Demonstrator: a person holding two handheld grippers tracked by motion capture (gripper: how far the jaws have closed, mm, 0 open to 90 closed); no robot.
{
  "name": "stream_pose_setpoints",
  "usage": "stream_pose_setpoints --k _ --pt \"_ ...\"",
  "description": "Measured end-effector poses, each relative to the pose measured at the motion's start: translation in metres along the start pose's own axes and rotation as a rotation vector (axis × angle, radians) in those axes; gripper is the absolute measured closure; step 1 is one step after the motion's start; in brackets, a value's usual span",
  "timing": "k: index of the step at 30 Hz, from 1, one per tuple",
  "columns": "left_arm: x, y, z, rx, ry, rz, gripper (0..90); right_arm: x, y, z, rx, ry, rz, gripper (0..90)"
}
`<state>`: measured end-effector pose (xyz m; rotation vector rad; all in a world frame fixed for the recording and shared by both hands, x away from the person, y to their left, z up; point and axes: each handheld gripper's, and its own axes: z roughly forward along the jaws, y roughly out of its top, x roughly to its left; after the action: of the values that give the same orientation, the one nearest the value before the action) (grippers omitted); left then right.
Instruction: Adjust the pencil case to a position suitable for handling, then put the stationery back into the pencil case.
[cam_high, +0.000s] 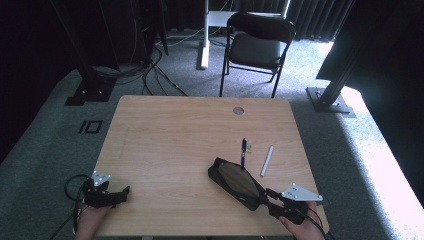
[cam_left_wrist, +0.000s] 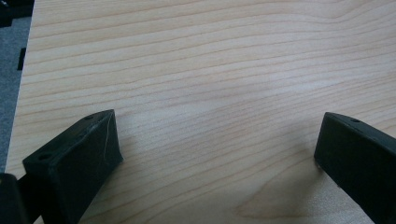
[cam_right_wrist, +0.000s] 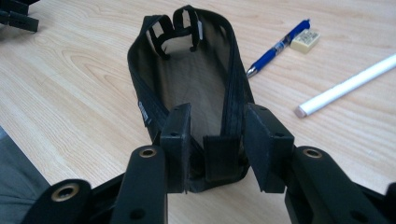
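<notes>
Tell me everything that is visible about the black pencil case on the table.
The black pencil case is a long, soft pouch, apparently of fabric with mesh sides. It lies open on the wooden table, its inside showing, with strap loops at the far end and a small label on one side. The right gripper has its fingers closed on the near end. A blue pen, an eraser and a white stick lie beside it, not touching it.

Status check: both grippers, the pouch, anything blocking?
Right gripper shut on black mesh pouch, near end. Left gripper open, idle on table. Blue pen, white stick beside pouch, not blocking.
</notes>
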<state>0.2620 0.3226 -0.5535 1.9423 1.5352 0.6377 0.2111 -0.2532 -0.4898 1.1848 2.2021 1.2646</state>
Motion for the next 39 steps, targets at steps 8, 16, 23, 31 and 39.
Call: stream_pose_setpoints --k 8,16,23,31,39 --pt "0.000 0.000 0.000 0.000 0.000 0.000 0.5 0.000 0.009 0.003 -0.019 -0.005 -0.001 57.0" --pt "0.000 0.000 0.000 0.000 0.000 0.000 0.5 -0.002 0.016 0.005 -0.045 -0.008 0.012 51.6" --pt "0.000 0.000 0.000 0.000 0.000 0.000 0.5 -0.005 0.028 0.005 -0.065 -0.026 0.004 51.4" --pt "0.000 0.000 0.000 0.000 0.000 0.000 0.5 -0.015 0.040 0.009 -0.116 -0.056 0.023 51.1" --pt "0.000 0.000 0.000 0.000 0.000 0.000 0.5 -0.031 0.048 0.020 -0.138 -0.126 0.060 51.0"
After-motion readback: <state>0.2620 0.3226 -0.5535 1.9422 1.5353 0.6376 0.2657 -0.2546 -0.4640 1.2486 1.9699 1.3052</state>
